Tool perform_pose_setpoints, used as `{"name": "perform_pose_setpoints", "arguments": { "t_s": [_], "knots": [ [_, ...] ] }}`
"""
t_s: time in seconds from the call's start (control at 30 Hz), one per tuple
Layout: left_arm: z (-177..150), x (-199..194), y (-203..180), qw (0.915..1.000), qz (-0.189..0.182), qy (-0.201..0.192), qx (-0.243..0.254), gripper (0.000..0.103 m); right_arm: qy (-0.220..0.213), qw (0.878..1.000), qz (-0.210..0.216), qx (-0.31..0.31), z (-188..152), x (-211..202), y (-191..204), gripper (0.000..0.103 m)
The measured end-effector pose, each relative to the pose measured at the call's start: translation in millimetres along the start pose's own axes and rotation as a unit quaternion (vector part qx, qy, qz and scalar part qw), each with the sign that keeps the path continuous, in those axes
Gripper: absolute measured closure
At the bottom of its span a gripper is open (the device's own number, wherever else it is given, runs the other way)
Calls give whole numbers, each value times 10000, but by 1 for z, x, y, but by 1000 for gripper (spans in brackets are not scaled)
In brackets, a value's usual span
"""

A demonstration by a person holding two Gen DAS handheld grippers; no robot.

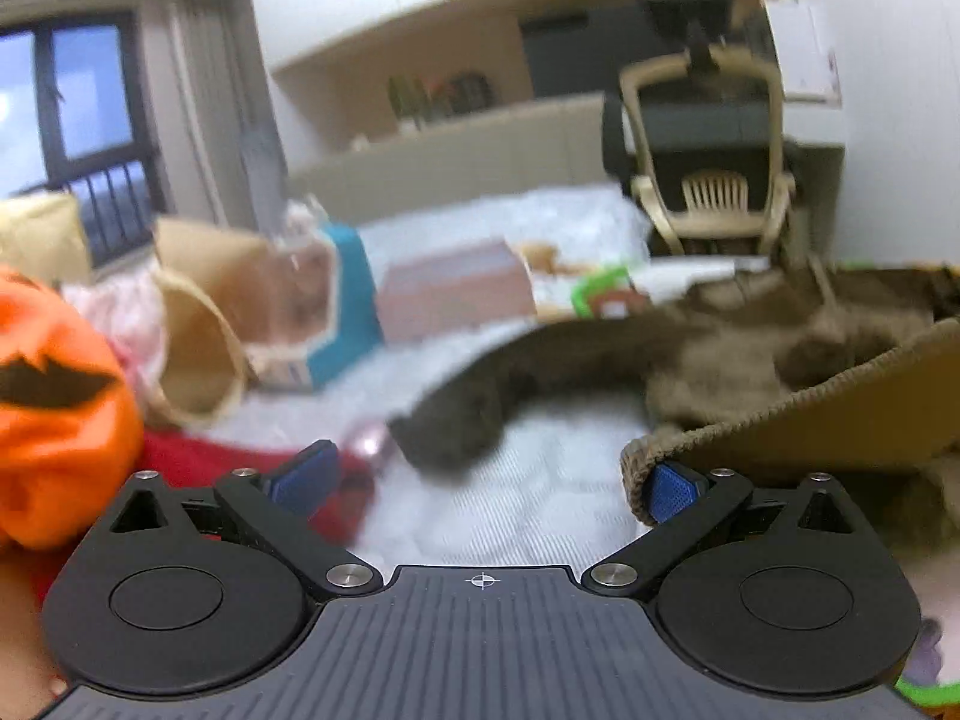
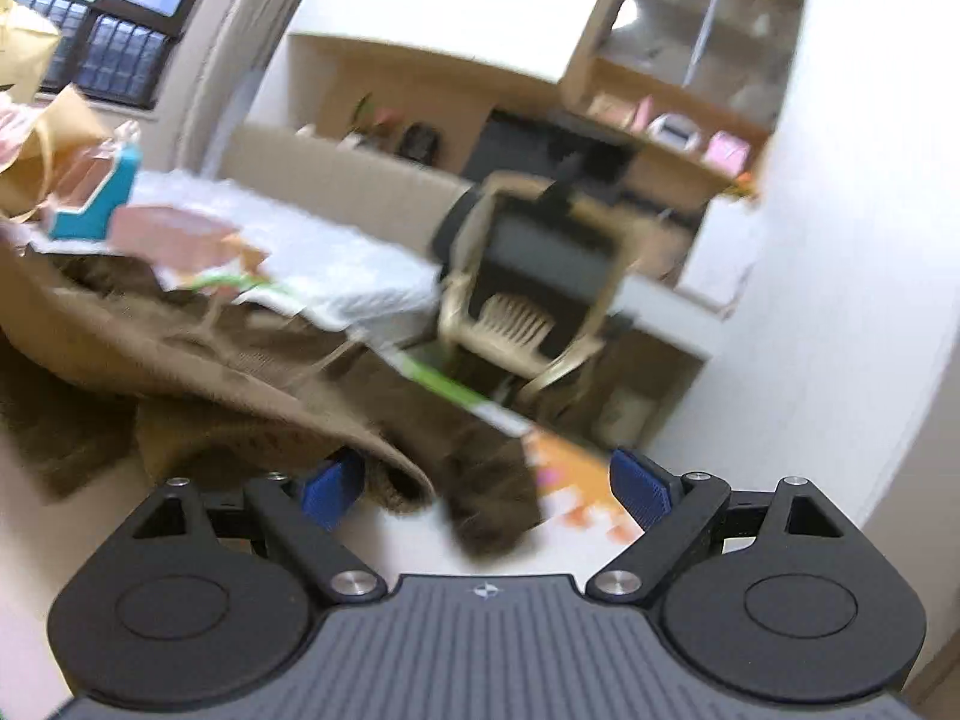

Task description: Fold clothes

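Observation:
A brown knitted sweater (image 1: 750, 372) lies rumpled on the white bed cover (image 1: 528, 498). My left gripper (image 1: 487, 483) is open. The sweater's ribbed hem (image 1: 780, 414) drapes against its right fingertip (image 1: 672, 489), and a sleeve (image 1: 456, 420) lies just ahead of the gap. In the right wrist view the same sweater (image 2: 180, 348) spreads to the left. My right gripper (image 2: 487, 491) is open too. The hem edge (image 2: 396, 468) rests by its left fingertip (image 2: 333, 489), and a dark sleeve end (image 2: 486, 498) lies between the fingers. Both views are blurred.
An orange pumpkin toy (image 1: 54, 408) and red cloth (image 1: 240, 468) sit at the left. Paper bags (image 1: 204, 324), a teal box (image 1: 348, 300) and a pink box (image 1: 456, 288) crowd the far side of the bed. A beige office chair (image 2: 528, 294) stands beyond the bed by a desk.

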State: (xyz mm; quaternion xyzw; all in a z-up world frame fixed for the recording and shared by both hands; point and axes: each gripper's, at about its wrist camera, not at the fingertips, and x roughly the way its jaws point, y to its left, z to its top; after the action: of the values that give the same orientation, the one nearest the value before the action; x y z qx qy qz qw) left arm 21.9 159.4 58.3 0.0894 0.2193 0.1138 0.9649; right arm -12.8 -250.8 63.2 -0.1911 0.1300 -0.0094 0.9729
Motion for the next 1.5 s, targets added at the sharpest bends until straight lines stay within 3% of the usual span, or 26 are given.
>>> {"name": "perform_pose_setpoints", "arguments": {
  "t_s": [0.1, 0.3, 0.47, 0.53, 0.67, 0.8, 0.9, 1.0, 1.2, 1.37, 1.5],
  "knots": [
    [5, -11, 1, 9999, -8, -128, 16, 0, -59, 9997, -217, 9, -3, -11, -10, 14],
    [-12, -8, 1, 9995, -105, 269, 135, 0, 227, 9994, -197, 163, -27, -20, -24, 14],
    [-22, -17, 6, 9951, -904, 392, 22, 0, 361, 9983, 352, 281, -34, -22, -21, 14],
    [-23, -21, -5, 9915, -1219, 373, 263, 0, 427, 9970, 631, 146, -33, -17, -9, 14],
    [-35, -20, -34, 9858, -1386, 401, 859, 0, 646, 9913, 1103, -298, -38, -7, 23, 14],
    [-49, 7, -57, 9830, -1304, 731, 1063, 0, 704, 9868, 1275, -706, -42, 12, 59, 14],
    [-59, 29, -66, 9817, -1018, 964, 1289, 0, 752, 9826, 1402, -955, -38, 32, 84, 14],
    [-64, 37, -60, 9845, -732, 971, 1264, 0, 637, 9807, 1051, -1519, -37, 47, 102, 14],
    [-63, 34, -26, 9946, -172, 871, 539, 0, 334, 9912, -137, -1273, -32, 39, 64, 14],
    [-56, 35, -10, 9957, 175, 834, 352, 0, 674, 9928, -373, -921, -52, 37, 33, 14],
    [-31, 5, 4, 9981, 553, 256, 114, 0, 291, 9988, -293, -272, -31, 8, 3, 14]
  ]
}}
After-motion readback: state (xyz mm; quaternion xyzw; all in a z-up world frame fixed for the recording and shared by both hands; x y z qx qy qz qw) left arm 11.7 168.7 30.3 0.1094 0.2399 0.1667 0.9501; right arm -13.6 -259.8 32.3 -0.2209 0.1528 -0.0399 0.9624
